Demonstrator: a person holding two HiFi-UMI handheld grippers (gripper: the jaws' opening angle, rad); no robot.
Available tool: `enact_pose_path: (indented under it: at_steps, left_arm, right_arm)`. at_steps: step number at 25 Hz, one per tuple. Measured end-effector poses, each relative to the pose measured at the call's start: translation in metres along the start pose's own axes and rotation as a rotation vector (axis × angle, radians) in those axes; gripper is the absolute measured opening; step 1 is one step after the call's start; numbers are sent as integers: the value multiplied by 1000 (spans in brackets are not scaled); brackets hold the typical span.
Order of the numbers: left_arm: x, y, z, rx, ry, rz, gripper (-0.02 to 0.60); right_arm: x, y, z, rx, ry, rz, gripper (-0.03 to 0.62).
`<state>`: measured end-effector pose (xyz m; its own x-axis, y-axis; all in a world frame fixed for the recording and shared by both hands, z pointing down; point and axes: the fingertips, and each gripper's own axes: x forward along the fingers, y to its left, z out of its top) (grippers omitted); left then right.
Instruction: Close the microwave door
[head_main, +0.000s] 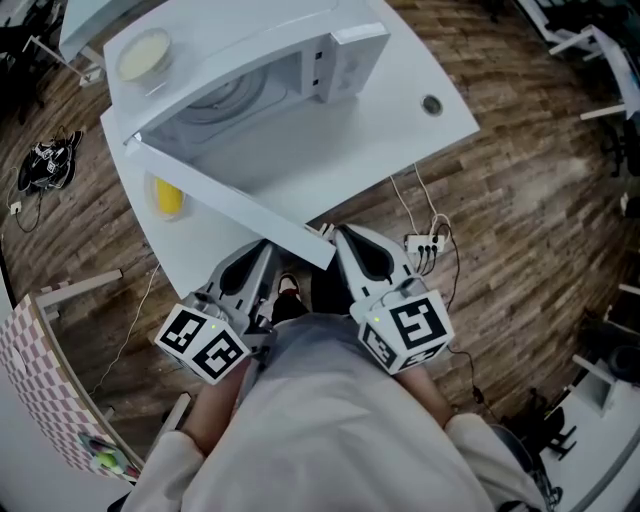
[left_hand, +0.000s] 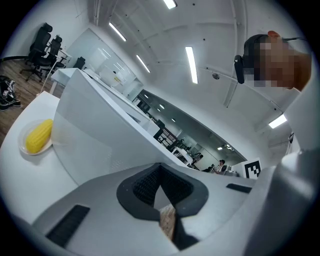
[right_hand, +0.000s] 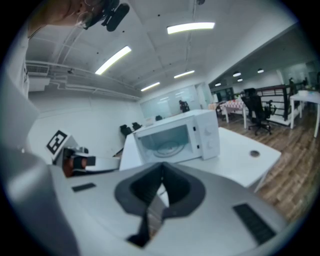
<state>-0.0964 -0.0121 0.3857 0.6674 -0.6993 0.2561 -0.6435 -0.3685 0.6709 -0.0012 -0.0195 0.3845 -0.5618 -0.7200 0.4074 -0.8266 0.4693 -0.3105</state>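
A smooth white microwave is shown on a white table. Its flat door stands wide open, its long axis running from the hinge at far left to a free edge just ahead of both grippers. The right gripper is judged nearer that edge than the left gripper. Both pairs of dark ribbed jaws are pressed together and empty.
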Motion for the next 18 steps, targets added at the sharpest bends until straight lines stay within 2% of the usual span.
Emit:
enact_pose_path:
  at_steps: [18]
  left_arm:
    - [29,-1,11,-18,-16,11,17]
  right_arm:
    - [16,-28,10,17,15,39,21]
